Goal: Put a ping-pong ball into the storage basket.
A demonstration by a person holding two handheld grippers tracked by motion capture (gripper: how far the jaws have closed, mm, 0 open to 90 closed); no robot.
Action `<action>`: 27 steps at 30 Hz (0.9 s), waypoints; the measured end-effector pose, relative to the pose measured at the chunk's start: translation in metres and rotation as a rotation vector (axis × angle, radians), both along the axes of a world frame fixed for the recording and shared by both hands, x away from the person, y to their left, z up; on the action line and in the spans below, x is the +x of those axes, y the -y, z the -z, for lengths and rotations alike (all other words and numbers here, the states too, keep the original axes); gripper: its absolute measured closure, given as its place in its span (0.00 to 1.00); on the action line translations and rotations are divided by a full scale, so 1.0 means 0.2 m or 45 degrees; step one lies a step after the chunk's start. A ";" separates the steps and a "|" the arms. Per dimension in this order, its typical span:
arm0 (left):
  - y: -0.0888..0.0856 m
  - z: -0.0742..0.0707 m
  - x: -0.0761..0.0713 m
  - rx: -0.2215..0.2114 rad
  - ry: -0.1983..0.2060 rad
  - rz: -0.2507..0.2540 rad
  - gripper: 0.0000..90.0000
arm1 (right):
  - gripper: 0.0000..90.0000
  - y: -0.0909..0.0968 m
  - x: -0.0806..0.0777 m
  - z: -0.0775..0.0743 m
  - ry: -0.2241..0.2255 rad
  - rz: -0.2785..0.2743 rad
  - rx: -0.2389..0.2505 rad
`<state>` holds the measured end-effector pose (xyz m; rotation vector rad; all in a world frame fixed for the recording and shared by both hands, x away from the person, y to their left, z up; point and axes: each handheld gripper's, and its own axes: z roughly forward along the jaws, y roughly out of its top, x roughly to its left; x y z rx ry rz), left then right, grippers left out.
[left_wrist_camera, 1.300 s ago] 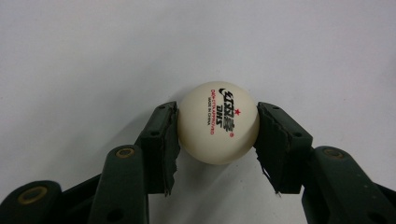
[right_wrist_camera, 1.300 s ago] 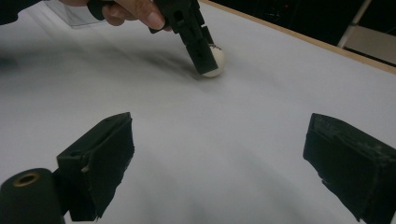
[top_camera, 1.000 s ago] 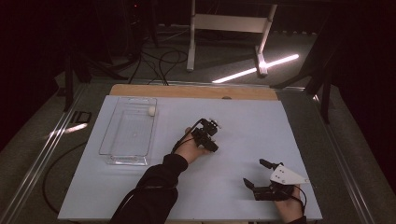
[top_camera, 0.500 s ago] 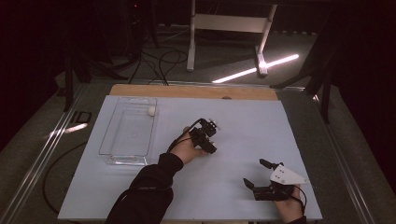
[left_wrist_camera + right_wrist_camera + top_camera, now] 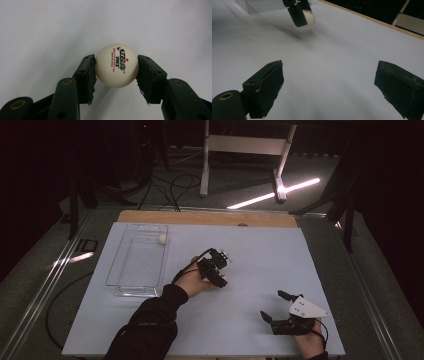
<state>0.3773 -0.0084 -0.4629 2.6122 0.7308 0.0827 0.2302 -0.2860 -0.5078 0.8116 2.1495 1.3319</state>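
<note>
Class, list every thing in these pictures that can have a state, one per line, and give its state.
left gripper: shut on a ball, off the table.
held ball: clamped between both pads, logo facing the camera.
right gripper: open, nothing between its jaws.
clear tray: lying flat on the mat, top open.
second ball: resting in the tray's far corner.

White ball (image 5: 117, 65), red and black print; black gripper (image 5: 117, 75); pale blue table (image 5: 260, 250).
</note>
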 end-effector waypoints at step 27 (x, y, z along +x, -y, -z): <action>-0.12 -0.08 -0.09 0.048 -0.012 0.141 0.58 | 0.09 0.00 0.00 0.00 0.001 0.003 -0.007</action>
